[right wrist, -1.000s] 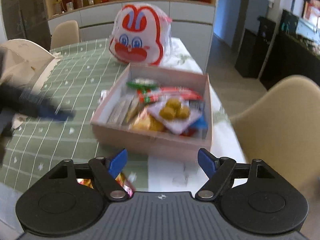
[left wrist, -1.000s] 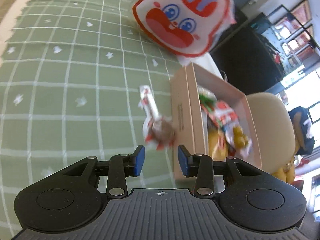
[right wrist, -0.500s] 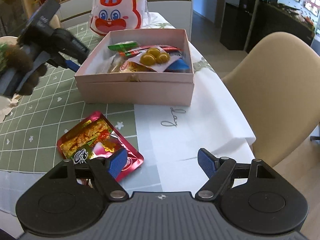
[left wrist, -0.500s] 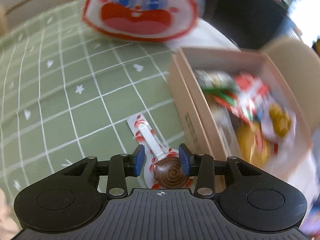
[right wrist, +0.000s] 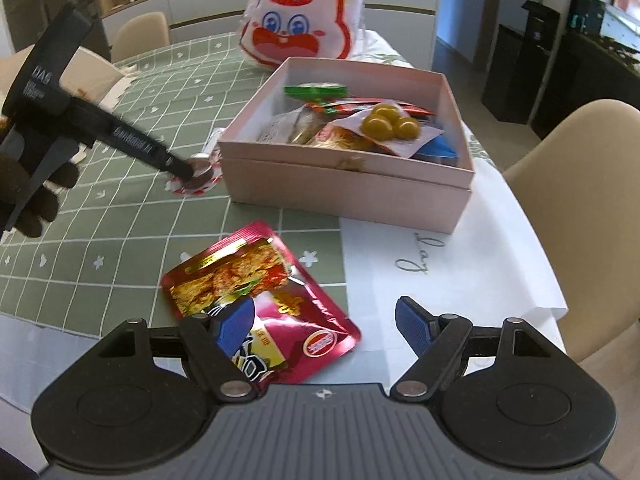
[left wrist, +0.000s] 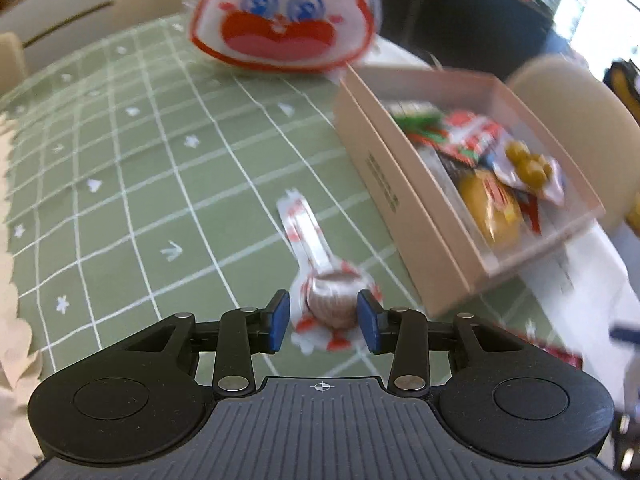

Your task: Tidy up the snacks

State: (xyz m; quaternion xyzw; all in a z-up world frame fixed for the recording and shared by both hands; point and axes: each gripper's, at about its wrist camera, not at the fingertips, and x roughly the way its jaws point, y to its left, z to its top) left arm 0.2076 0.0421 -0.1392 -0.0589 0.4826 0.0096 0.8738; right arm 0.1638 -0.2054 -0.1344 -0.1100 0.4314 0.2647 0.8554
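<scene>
Your table carries a green grid cloth (left wrist: 132, 184); a rabbit-face bag (right wrist: 302, 14) stands at its far end, with a beige chair (right wrist: 588, 184) at the right edge; the pink box (right wrist: 348, 184) sits just in front of the bag, open-topped, holding several snack packets, among them one printed with yellow balls (right wrist: 390, 122); a red foil packet (right wrist: 260, 300) lies flat on the cloth near the box's front wall, apart from it, partly under your right gripper (right wrist: 324, 322); that gripper's fingers stand wide apart and grip nothing, the left blue pad (right wrist: 236, 326) over the packet's lower corner; a wrapped lollipop (left wrist: 328, 300) lies on the cloth just beside the box's left wall, stick end pointing away from you; your left gripper (left wrist: 323, 320) brackets its round brown head, fingers set apart on either side with a small gap showing at each pad; contact with the wrapper edge cannot be confirmed.
</scene>
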